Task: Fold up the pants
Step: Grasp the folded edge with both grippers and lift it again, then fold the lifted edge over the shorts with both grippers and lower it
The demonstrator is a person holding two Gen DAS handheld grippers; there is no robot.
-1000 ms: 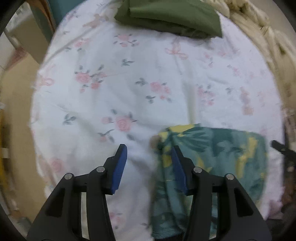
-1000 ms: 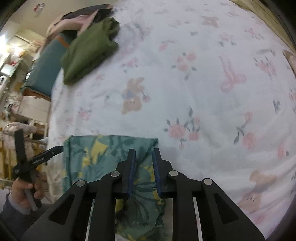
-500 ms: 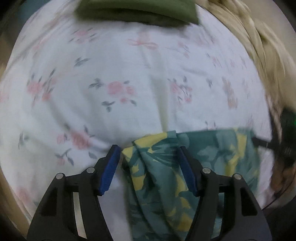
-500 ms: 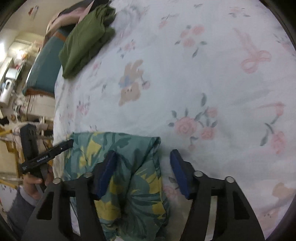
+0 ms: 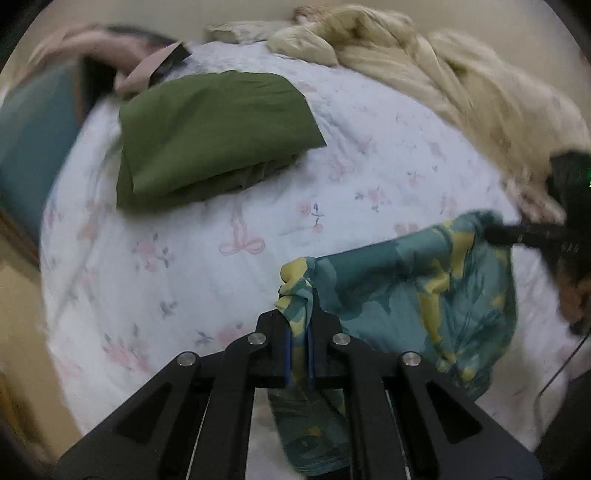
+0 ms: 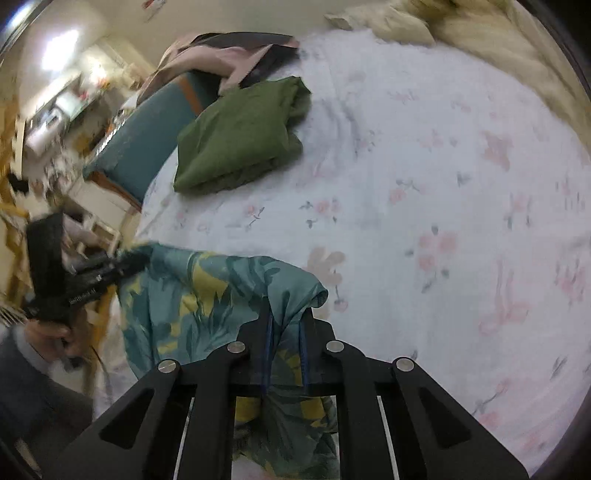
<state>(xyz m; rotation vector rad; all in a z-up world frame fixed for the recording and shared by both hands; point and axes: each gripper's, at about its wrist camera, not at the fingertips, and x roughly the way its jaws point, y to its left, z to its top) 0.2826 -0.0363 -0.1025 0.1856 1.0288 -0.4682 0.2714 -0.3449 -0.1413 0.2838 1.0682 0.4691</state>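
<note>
The teal pants with a yellow leaf print (image 5: 406,280) hang stretched between my two grippers above the floral bed sheet (image 5: 184,258). My left gripper (image 5: 300,317) is shut on one bunched corner of the cloth. My right gripper (image 6: 286,317) holds the other corner; its jaws are closing, with a thick fold of the pants (image 6: 207,295) pinched between the blue pads. In each wrist view the other gripper shows at the far end of the raised edge: the right gripper (image 5: 517,234) and the left gripper (image 6: 122,266). The lower part of the pants droops under the fingers, out of sight.
A folded olive-green garment (image 5: 210,133) (image 6: 240,136) lies on the far left part of the sheet (image 6: 443,184). A rumpled cream duvet (image 5: 461,81) (image 6: 480,29) lies along the far edge. A teal headboard (image 6: 147,136) stands at the left. A hand (image 6: 55,332) grips the left tool.
Both grippers stood open over the pants' upper corners half a second ago; now both have closed on the cloth and lifted that edge off the sheet. Both views have tilted up.
</note>
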